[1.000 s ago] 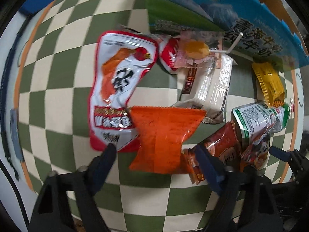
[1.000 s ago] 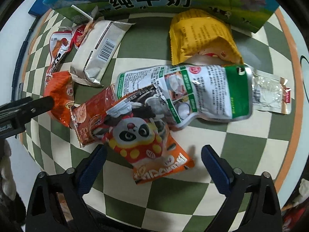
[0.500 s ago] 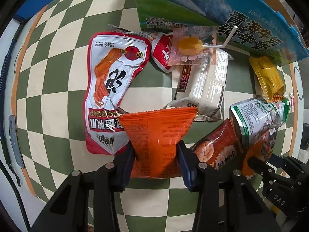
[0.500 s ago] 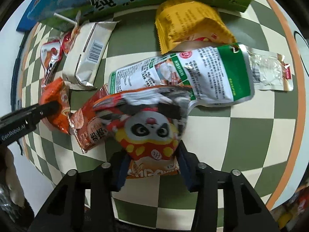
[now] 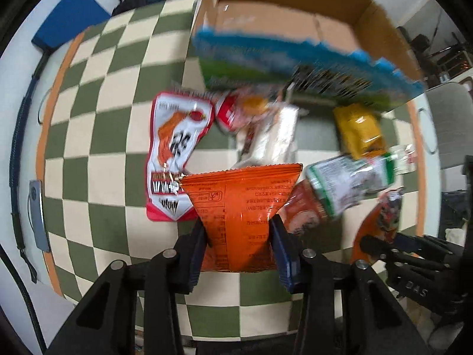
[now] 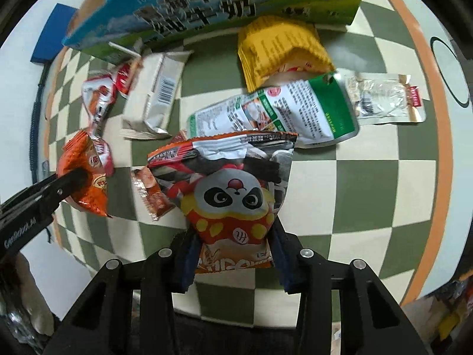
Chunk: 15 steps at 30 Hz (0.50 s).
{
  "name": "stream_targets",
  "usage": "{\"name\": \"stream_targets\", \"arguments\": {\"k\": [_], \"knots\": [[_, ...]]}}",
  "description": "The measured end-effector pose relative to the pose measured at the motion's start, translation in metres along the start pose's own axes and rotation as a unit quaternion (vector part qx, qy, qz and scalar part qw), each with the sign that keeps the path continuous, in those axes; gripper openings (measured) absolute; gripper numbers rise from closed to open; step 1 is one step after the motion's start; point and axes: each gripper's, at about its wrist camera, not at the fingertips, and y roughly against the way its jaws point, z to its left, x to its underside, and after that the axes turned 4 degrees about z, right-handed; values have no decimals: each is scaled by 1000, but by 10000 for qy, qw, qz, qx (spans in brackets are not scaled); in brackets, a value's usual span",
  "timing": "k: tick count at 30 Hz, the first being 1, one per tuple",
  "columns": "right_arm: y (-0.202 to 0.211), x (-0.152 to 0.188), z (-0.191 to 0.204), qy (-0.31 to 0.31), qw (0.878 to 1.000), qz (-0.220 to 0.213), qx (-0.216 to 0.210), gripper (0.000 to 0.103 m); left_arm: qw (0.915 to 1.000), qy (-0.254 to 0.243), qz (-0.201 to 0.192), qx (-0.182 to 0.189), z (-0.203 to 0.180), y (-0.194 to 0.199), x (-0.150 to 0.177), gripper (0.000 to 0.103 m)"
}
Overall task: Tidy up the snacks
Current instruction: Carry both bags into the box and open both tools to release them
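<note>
Left hand-held gripper [image 5: 239,245] pinches one orange packet [image 5: 240,207]; right hand-held gripper [image 6: 235,251] pinches one panda packet [image 6: 233,195].

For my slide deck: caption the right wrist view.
Right gripper shut on panda packet, raised over a snack-strewn checkered cloth before the milk box.

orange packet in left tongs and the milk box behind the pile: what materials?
Orange packet: looks like thin glossy plastic film; it creases and glints under the left tongs. Milk box: probably corrugated cardboard, plain brown matte inside, printed outer face.
</note>
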Motion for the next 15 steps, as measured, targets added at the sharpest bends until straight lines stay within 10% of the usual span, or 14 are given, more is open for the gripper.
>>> {"name": "stream_targets", "arguments": {"k": [15], "knots": [[191,-81,-4,-157,9927,-1092,-493,45,9941,-614,-609,650,-45,136,-122,39]]}}
